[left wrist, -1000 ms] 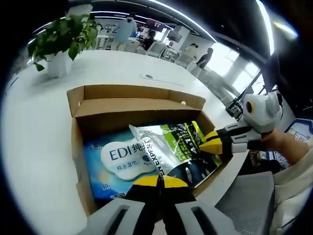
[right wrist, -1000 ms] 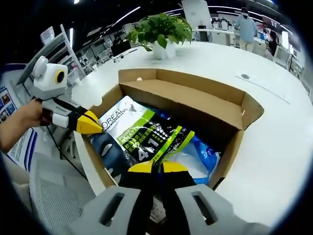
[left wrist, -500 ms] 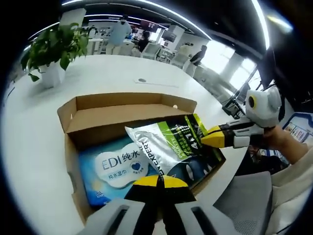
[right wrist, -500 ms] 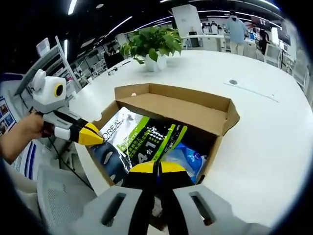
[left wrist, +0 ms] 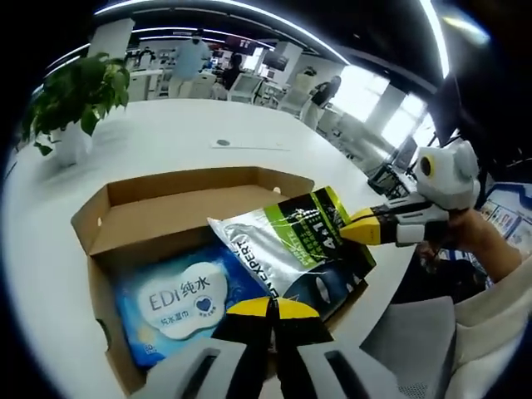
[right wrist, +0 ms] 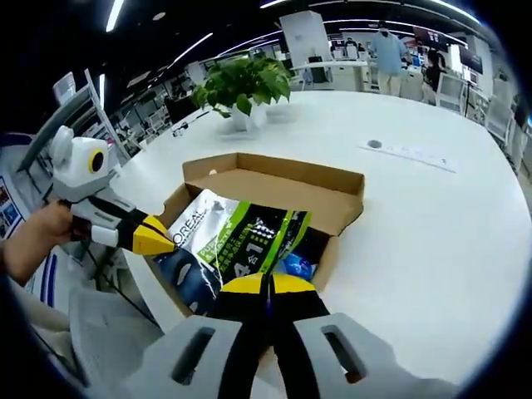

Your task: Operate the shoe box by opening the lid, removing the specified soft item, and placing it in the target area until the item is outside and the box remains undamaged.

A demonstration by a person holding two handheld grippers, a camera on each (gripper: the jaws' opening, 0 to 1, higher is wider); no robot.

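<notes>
An open cardboard shoe box (left wrist: pixel 179 187) (right wrist: pixel 278 169) lies on a white table. A silver, green and black soft pouch (left wrist: pixel 283 245) (right wrist: pixel 245 237) is raised at a tilt above the box's near side. My left gripper (left wrist: pixel 273 307) is shut on the pouch's lower edge, and in the right gripper view it (right wrist: pixel 158 237) comes in from the left. My right gripper (right wrist: pixel 266 285) is shut on the pouch's other end, and in the left gripper view it (left wrist: pixel 356 230) grips the corner. A blue wet-wipes pack (left wrist: pixel 174 303) (right wrist: pixel 295 264) lies flat in the box.
A potted plant (left wrist: pixel 71 96) (right wrist: pixel 241 83) stands beyond the box. A small round disc (left wrist: pixel 220 143) (right wrist: pixel 374 144) sits on the white table (left wrist: pixel 166 133) (right wrist: pixel 416 224). A grey mesh chair (left wrist: pixel 416 337) is near the table's edge. People stand far behind.
Both grippers have risen with the pouch, which now sits higher and further out of the box. Both cameras have pulled back, so the box looks smaller. The wipes pack stays put.
</notes>
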